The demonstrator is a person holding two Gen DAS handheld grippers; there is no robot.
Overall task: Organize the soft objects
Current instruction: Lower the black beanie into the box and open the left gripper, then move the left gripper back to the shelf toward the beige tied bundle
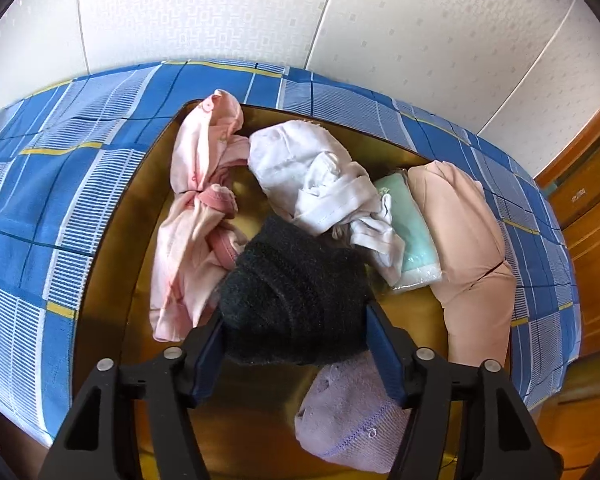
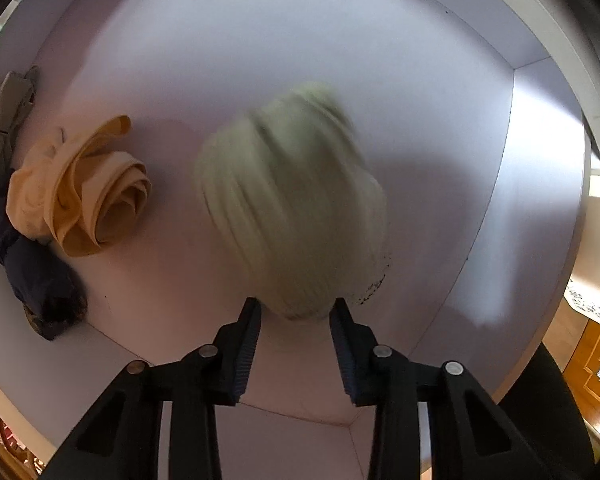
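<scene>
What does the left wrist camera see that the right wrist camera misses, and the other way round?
Only the left view shows a blue checked bedsheet, a golden-brown tray of clothes, and a dark fuzzy knitted bundle between the left gripper fingers. Only the right view shows a white box holding a rolled yellow cloth and a blurred pale green bundle at the right gripper. Both show black two-finger grippers pointing down at soft things.

Left gripper (image 1: 294, 320) and right gripper (image 2: 296, 312) both pointing steeply downward.
</scene>
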